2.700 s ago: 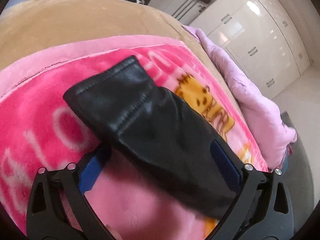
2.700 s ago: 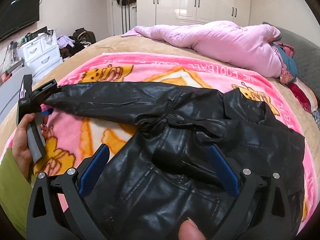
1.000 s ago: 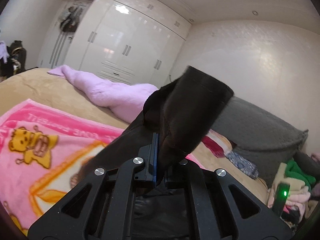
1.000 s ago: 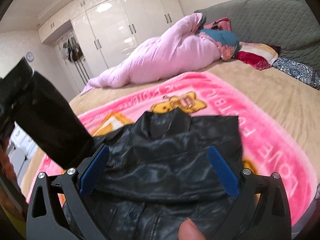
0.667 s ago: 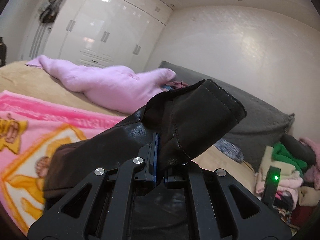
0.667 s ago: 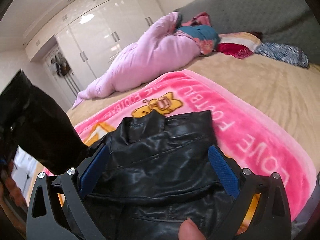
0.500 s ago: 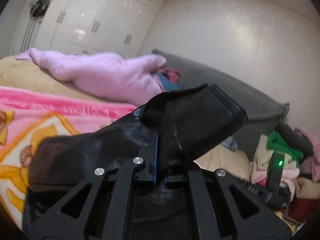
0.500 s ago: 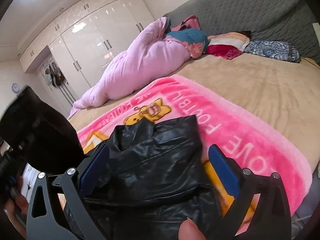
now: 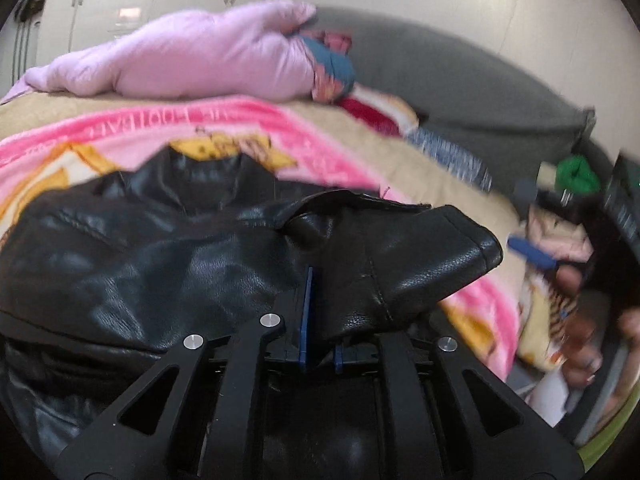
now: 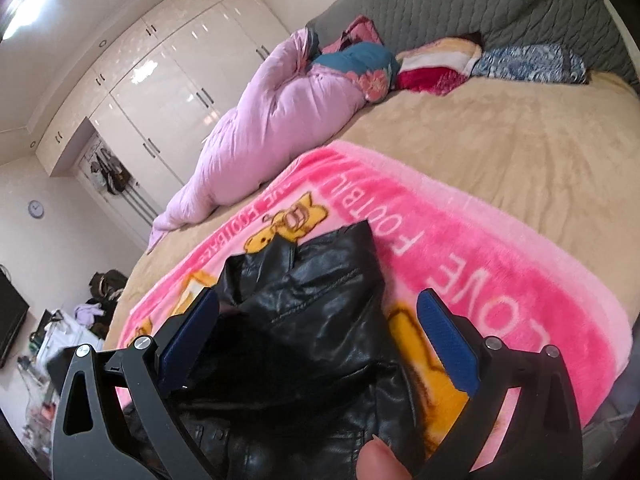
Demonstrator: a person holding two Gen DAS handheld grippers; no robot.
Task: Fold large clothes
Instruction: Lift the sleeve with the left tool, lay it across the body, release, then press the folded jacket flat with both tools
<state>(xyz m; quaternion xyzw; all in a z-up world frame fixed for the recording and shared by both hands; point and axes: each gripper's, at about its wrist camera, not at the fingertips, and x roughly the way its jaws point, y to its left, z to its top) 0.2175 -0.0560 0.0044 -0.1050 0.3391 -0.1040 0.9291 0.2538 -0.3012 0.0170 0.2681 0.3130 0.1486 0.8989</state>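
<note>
A black leather jacket (image 9: 132, 256) lies on the pink cartoon blanket (image 9: 240, 120) on the bed. My left gripper (image 9: 320, 312) is shut on the jacket's sleeve cuff (image 9: 420, 256), which is stretched across the jacket's body toward its right side. In the right wrist view the same jacket (image 10: 320, 320) lies below my right gripper (image 10: 320, 340), which is open above it with nothing between its blue pads (image 10: 448, 344). A fingertip (image 10: 380, 460) shows at the bottom edge.
A rolled pink quilt (image 10: 280, 120) lies along the far side of the tan bed (image 10: 520, 140). Pillows and folded cloth (image 10: 440, 68) rest against the grey headboard (image 10: 480, 0). White wardrobes (image 10: 160, 100) stand behind. A clothes pile with a green item (image 9: 576, 172) sits at the right.
My left gripper took hold of the sleeve cuff, lifted it and carried it across over the jacket body, now lowered near it. My right gripper stayed open above the jacket.
</note>
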